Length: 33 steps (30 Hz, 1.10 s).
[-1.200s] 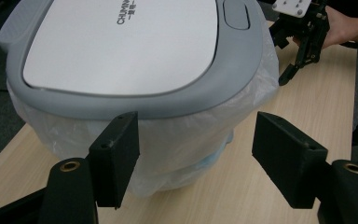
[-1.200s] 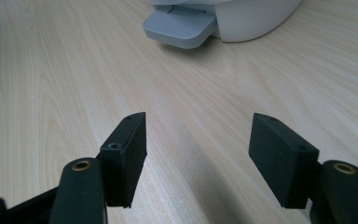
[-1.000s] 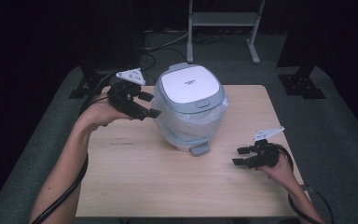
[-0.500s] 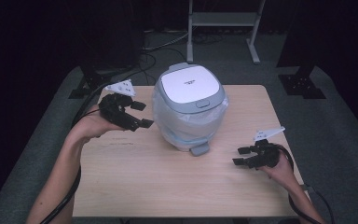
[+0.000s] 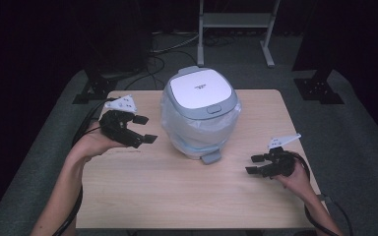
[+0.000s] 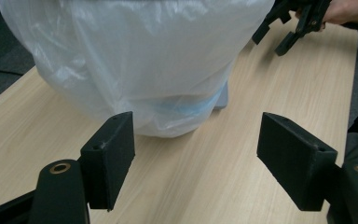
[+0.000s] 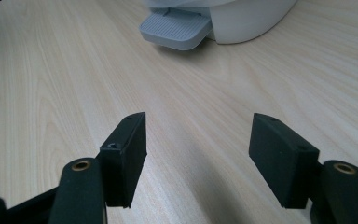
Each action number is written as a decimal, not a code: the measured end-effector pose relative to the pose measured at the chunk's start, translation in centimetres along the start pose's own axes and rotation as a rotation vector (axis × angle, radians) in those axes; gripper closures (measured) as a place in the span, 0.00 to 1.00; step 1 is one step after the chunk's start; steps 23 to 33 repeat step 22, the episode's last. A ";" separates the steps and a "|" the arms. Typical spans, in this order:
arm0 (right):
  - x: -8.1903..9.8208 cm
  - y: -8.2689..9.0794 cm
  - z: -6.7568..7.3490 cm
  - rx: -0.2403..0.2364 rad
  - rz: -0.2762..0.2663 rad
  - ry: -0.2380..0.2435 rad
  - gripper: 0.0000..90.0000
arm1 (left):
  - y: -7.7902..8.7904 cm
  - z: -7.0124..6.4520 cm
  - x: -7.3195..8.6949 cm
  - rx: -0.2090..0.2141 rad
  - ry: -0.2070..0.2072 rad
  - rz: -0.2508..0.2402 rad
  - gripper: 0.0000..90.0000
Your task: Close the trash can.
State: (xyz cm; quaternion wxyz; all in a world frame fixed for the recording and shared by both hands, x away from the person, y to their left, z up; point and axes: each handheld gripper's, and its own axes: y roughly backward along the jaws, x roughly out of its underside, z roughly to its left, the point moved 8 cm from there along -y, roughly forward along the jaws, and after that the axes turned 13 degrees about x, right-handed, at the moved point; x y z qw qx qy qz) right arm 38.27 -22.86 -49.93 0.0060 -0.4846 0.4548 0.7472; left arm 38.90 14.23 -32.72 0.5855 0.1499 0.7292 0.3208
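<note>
While the left gripper [image 5: 144, 129] gapes empty, jaws just widened, the bagged bin [image 5: 200, 114] stands just beside it.

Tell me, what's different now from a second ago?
The left gripper has come down and back from beside the lid of the pedal bin, toward the person, its jaws just opening further with nothing between them. It took hold of nothing. The right gripper, the bin with its plastic liner and the table stayed put.

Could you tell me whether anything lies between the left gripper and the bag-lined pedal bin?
Nothing visible does. The left gripper, jaws open and empty, faces the bin's plastic bag across bare table.
</note>
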 end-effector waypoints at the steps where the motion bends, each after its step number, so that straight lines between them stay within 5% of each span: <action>1: 0.0 0.0 0.0 0.000 0.000 0.000 0.40 | -0.1 0.0 0.2 0.003 0.003 -0.006 0.29; 20: 0.2 0.4 0.2 0.005 -0.006 -0.008 0.39 | -2.8 -1.2 5.7 -0.010 0.058 0.012 0.21; 33: 0.1 0.4 0.1 0.005 -0.008 -0.008 0.39 | -3.0 -1.4 6.0 -0.007 0.065 0.001 0.21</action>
